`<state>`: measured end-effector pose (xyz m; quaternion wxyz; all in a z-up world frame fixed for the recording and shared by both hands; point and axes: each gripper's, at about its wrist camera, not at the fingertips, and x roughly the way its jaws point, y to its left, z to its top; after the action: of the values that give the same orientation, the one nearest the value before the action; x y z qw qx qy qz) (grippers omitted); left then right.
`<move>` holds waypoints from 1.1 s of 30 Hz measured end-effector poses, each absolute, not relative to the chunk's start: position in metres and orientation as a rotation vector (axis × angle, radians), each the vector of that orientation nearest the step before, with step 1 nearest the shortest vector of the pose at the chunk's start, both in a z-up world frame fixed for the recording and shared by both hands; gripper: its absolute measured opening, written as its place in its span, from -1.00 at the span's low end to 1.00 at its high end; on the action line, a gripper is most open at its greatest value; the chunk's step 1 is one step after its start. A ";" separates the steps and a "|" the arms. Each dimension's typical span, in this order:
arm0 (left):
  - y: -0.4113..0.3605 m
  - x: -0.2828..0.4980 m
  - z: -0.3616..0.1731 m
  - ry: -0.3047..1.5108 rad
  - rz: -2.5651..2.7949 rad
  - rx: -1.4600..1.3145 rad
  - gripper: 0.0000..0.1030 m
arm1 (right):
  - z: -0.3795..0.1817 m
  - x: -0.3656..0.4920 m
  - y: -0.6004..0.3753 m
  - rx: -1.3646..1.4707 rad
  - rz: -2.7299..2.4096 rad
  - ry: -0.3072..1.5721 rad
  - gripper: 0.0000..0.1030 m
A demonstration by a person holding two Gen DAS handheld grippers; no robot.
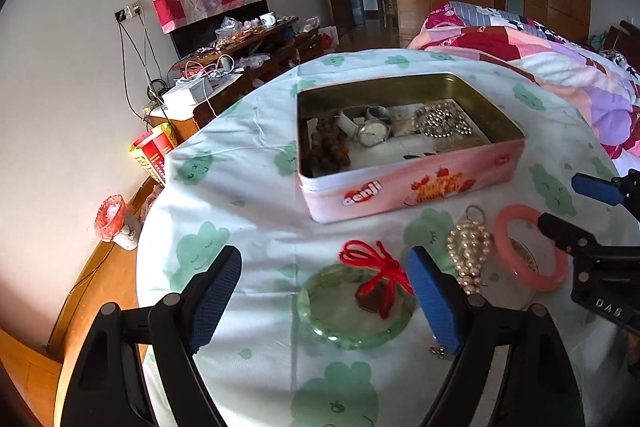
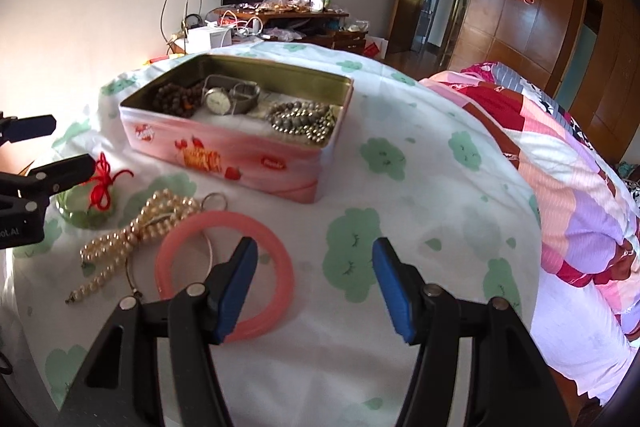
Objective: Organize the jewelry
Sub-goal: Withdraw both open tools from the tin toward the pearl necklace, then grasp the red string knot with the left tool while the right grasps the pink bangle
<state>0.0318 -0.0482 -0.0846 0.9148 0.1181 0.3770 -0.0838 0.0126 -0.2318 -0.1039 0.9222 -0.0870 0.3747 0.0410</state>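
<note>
A pink tin box (image 1: 416, 187) (image 2: 224, 155) stands open on the cloth-covered table, holding a watch (image 1: 374, 133), dark wooden beads (image 1: 326, 151) and grey beads (image 1: 442, 125). In front of it lie a green bangle (image 1: 354, 337) (image 2: 78, 215) with a red cord (image 1: 380, 267), a pearl necklace (image 1: 470, 247) (image 2: 132, 239) and a pink bangle (image 1: 528, 247) (image 2: 224, 263). My left gripper (image 1: 326, 287) hangs open just above the green bangle. My right gripper (image 2: 314, 283) is open, its left finger over the pink bangle's near side, nothing gripped.
The table (image 2: 400, 227) wears a white cloth with green prints and drops off at the left. A bed with a patchwork quilt (image 2: 560, 163) lies close on the right. A cluttered wooden cabinet (image 1: 240, 51) stands by the far wall.
</note>
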 end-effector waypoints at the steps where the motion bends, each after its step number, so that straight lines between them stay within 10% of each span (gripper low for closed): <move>1: -0.049 0.032 -0.086 0.778 -0.174 0.244 0.62 | -0.105 0.012 -0.229 -0.186 0.087 0.770 0.20; 15: -0.054 0.033 -0.100 0.840 -0.260 0.210 -0.99 | -0.117 0.011 -0.220 -0.216 0.102 0.782 0.20; 25: -0.039 0.027 -0.075 0.776 -0.273 0.159 -1.00 | -0.120 0.013 -0.222 -0.205 0.116 0.788 -0.75; 33: -0.026 0.023 -0.062 0.746 -0.264 0.133 -1.00 | -0.119 0.011 -0.225 -0.179 0.115 0.785 -0.78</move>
<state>0.0229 -0.0264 -0.0616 0.9206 0.0645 0.3630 -0.1287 0.0113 -0.2246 -0.1195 0.9185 -0.0869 0.3816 0.0562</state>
